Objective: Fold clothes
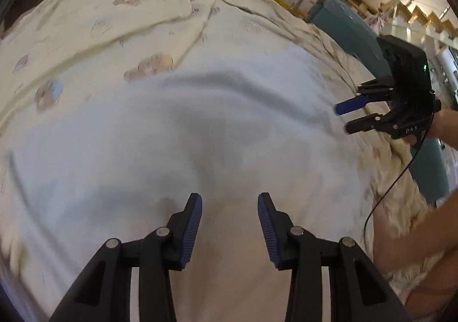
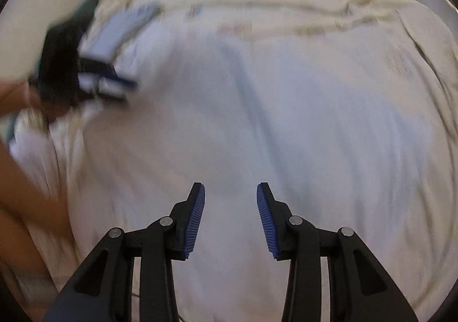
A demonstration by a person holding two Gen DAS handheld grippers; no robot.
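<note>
The pale garment lies spread flat on the bed, seemingly unfolded yet, with both the left gripper and the right gripper empty above it, fingers apart.

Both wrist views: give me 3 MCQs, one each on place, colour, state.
1. Where does the pale garment lie?
A. on the patterned bedspread
B. over a chair
C. inside a drawer

2. What colour are the gripper pads?
A. red
B. blue
C. yellow

3. What is between the fingers of the left gripper and the right gripper?
A. a fold of cloth in each
B. cloth in the left only
C. nothing in either

Key: 1 A, the garment is spread flat on the bedspread; 2 B, ribbed blue pads show in both views; 3 C, both gaps are empty above the cloth.
</note>
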